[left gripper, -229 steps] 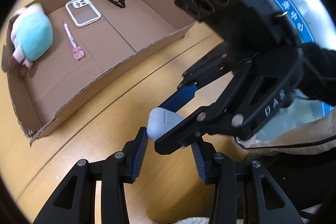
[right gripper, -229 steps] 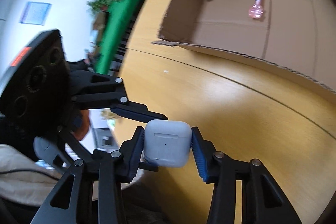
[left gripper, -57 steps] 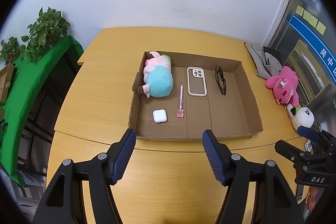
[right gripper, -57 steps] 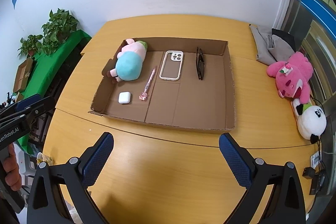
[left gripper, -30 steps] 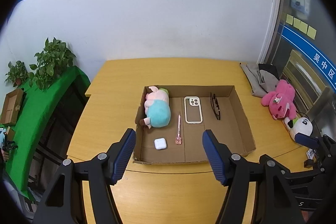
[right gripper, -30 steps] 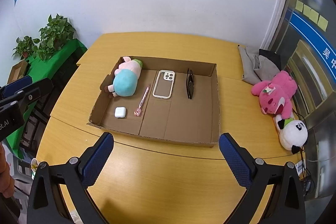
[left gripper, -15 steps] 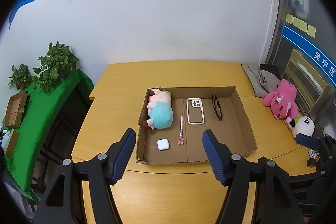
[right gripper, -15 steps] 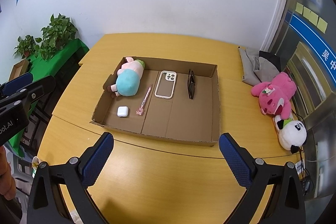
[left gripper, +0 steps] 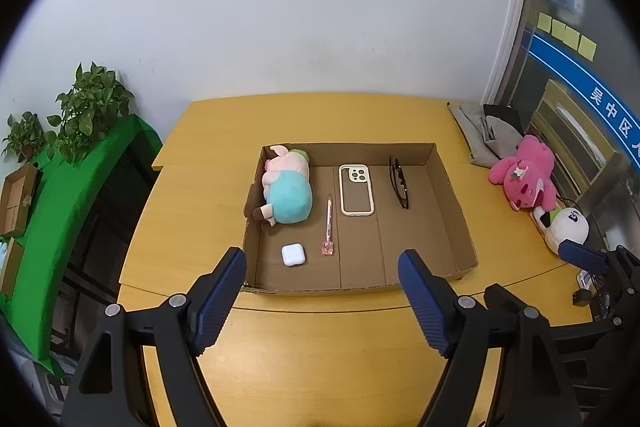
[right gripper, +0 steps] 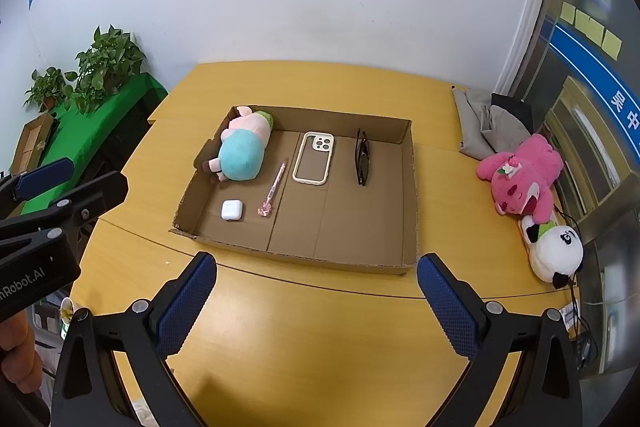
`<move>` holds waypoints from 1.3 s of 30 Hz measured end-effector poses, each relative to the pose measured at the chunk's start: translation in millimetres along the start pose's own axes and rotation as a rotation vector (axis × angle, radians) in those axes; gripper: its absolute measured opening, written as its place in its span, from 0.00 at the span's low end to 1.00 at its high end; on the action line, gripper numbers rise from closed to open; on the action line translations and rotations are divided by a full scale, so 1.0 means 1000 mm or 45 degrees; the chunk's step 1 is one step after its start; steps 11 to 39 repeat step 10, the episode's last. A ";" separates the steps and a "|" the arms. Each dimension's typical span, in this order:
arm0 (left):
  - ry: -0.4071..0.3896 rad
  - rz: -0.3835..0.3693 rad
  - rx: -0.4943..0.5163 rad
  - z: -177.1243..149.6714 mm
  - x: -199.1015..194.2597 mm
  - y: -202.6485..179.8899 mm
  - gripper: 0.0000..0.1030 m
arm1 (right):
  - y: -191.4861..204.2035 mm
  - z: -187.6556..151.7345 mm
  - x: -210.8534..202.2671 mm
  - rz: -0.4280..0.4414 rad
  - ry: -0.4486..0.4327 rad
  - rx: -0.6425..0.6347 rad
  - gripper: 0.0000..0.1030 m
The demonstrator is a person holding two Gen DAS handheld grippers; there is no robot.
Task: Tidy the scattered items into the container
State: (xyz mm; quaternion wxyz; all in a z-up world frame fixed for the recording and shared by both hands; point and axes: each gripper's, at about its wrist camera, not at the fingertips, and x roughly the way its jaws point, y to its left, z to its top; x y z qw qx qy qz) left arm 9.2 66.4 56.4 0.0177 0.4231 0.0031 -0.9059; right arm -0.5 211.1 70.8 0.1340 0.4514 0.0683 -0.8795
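From the left wrist view, the left gripper [left gripper: 322, 287] hangs at lower centre, jaws just widened, nothing between them. Above it the cardboard box [left gripper: 456, 195] holds the plush pig [left gripper: 288, 193], pen [left gripper: 329, 223], phone case [left gripper: 356, 189], glasses [left gripper: 399, 181] and earbud case [left gripper: 293, 254], laid apart in rows, likely for neatness. In the right wrist view, the right gripper [right gripper: 318, 301] is spread empty at lower centre; tidying looks finished.
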 end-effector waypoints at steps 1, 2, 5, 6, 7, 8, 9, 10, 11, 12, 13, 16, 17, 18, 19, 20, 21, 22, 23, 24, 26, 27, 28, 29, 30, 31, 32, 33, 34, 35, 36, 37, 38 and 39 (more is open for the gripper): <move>0.003 0.005 0.000 0.000 0.001 0.000 0.77 | 0.000 0.000 0.000 0.000 0.000 0.002 0.99; 0.006 0.009 -0.002 -0.001 0.001 0.001 0.77 | 0.000 0.000 0.000 -0.003 0.001 0.004 0.99; 0.030 0.016 -0.013 -0.003 0.004 0.003 0.77 | 0.000 0.000 0.001 -0.006 0.005 0.003 0.99; 0.036 0.019 -0.008 -0.004 0.005 0.003 0.77 | 0.000 0.000 0.002 -0.007 0.006 0.002 0.99; 0.041 0.023 0.000 -0.004 0.006 0.002 0.77 | 0.000 0.000 0.002 -0.005 0.008 0.002 0.99; 0.045 0.023 0.003 -0.005 0.007 0.002 0.77 | 0.000 0.000 0.002 -0.004 0.009 0.001 0.99; 0.049 0.018 0.004 -0.005 0.007 0.002 0.77 | 0.001 0.001 0.003 -0.004 0.010 0.000 0.99; 0.055 0.012 0.001 -0.005 0.008 0.003 0.77 | 0.001 0.001 0.003 -0.003 0.010 -0.001 0.99; 0.055 0.012 0.001 -0.005 0.008 0.003 0.77 | 0.001 0.001 0.003 -0.003 0.010 -0.001 0.99; 0.055 0.012 0.001 -0.005 0.008 0.003 0.77 | 0.001 0.001 0.003 -0.003 0.010 -0.001 0.99; 0.055 0.012 0.001 -0.005 0.008 0.003 0.77 | 0.001 0.001 0.003 -0.003 0.010 -0.001 0.99; 0.055 0.012 0.001 -0.005 0.008 0.003 0.77 | 0.001 0.001 0.003 -0.003 0.010 -0.001 0.99; 0.055 0.012 0.001 -0.005 0.008 0.003 0.77 | 0.001 0.001 0.003 -0.003 0.010 -0.001 0.99; 0.055 0.012 0.001 -0.005 0.008 0.003 0.77 | 0.001 0.001 0.003 -0.003 0.010 -0.001 0.99; 0.055 0.012 0.001 -0.005 0.008 0.003 0.77 | 0.001 0.001 0.003 -0.003 0.010 -0.001 0.99; 0.055 0.012 0.001 -0.005 0.008 0.003 0.77 | 0.001 0.001 0.003 -0.003 0.010 -0.001 0.99; 0.055 0.012 0.001 -0.005 0.008 0.003 0.77 | 0.001 0.001 0.003 -0.003 0.010 -0.001 0.99; 0.055 0.012 0.001 -0.005 0.008 0.003 0.77 | 0.001 0.001 0.003 -0.003 0.010 -0.001 0.99; 0.055 0.012 0.001 -0.005 0.008 0.003 0.77 | 0.001 0.001 0.003 -0.003 0.010 -0.001 0.99; 0.055 0.012 0.001 -0.005 0.008 0.003 0.77 | 0.001 0.001 0.003 -0.003 0.010 -0.001 0.99; 0.055 0.012 0.001 -0.005 0.008 0.003 0.77 | 0.001 0.001 0.003 -0.003 0.010 -0.001 0.99; 0.055 0.012 0.001 -0.005 0.008 0.003 0.77 | 0.001 0.001 0.003 -0.003 0.010 -0.001 0.99; 0.055 0.012 0.001 -0.005 0.008 0.003 0.77 | 0.001 0.001 0.003 -0.003 0.010 -0.001 0.99; 0.055 0.012 0.001 -0.005 0.008 0.003 0.77 | 0.001 0.001 0.003 -0.003 0.010 -0.001 0.99; 0.055 0.012 0.001 -0.005 0.008 0.003 0.77 | 0.001 0.001 0.003 -0.003 0.010 -0.001 0.99; 0.055 0.012 0.001 -0.005 0.008 0.003 0.77 | 0.001 0.001 0.003 -0.003 0.010 -0.001 0.99; 0.055 0.012 0.001 -0.005 0.008 0.003 0.77 | 0.001 0.001 0.003 -0.003 0.010 -0.001 0.99; 0.055 0.012 0.001 -0.005 0.008 0.003 0.77 | 0.001 0.001 0.003 -0.003 0.010 -0.001 0.99; 0.055 0.012 0.001 -0.005 0.008 0.003 0.77 | 0.001 0.001 0.003 -0.003 0.010 -0.001 0.99; 0.055 0.012 0.001 -0.005 0.008 0.003 0.77 | 0.001 0.001 0.003 -0.003 0.010 -0.001 0.99; 0.055 0.012 0.001 -0.005 0.008 0.003 0.77 | 0.001 0.001 0.003 -0.003 0.010 -0.001 0.99; 0.055 0.012 0.001 -0.005 0.008 0.003 0.77 | 0.001 0.001 0.003 -0.003 0.010 -0.001 0.99; 0.055 0.012 0.001 -0.005 0.008 0.003 0.77 | 0.001 0.001 0.003 -0.003 0.010 -0.001 0.99; 0.055 0.012 0.001 -0.005 0.008 0.003 0.77 | 0.001 0.001 0.003 -0.003 0.010 -0.001 0.99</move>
